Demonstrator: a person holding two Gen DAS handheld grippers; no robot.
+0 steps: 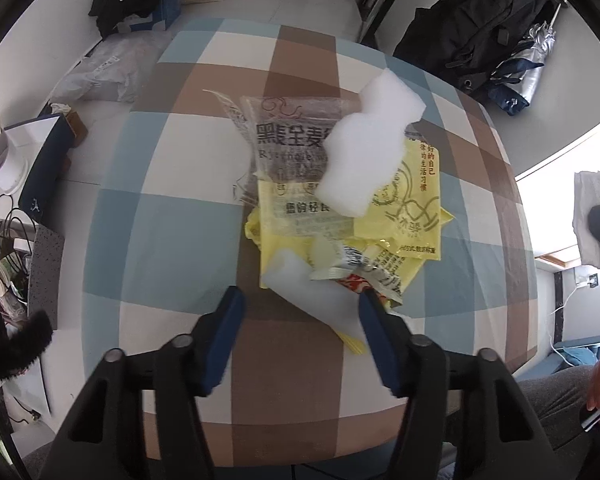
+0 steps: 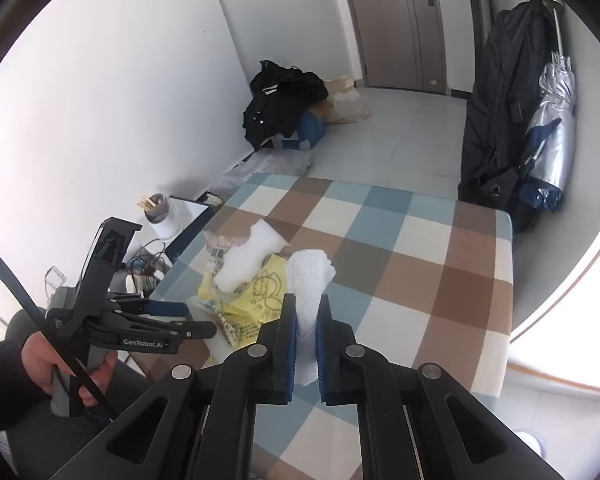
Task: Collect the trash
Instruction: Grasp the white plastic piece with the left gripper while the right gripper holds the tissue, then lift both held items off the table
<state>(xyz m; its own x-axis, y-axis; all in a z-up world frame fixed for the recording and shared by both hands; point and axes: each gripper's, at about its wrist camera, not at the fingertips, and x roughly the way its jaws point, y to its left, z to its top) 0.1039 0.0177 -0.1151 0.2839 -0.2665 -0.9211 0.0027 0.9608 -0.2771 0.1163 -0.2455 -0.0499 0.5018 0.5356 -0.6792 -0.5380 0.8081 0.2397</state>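
A trash pile lies mid-table: a clear printed bag [image 1: 284, 140], a yellow bag [image 1: 412, 216], a white foam piece [image 1: 360, 156] on top, and small wrappers [image 1: 364, 268] beside a flat white piece [image 1: 300, 288] at the near end. My left gripper [image 1: 300, 294] points down over this near end, open. The flat white piece lies between its blue pads, the right pad [image 1: 374, 320] at its edge and the left pad [image 1: 230, 320] apart from it. My right gripper [image 2: 306, 304] is shut on a white paper towel [image 2: 308, 276], held above the table right of the pile [image 2: 240, 280]. The left gripper [image 2: 202, 319] shows there too.
The table has a checkered cloth [image 1: 172, 216] in blue, brown and white. Left of it stand a dark blue box [image 1: 46, 168], a cup of sticks [image 1: 2, 160] and cables [image 1: 4, 232]. A black coat [image 2: 496, 128] and silver umbrella [image 2: 552, 128] hang at right. Dark clothes [image 2: 284, 100] lie on boxes.
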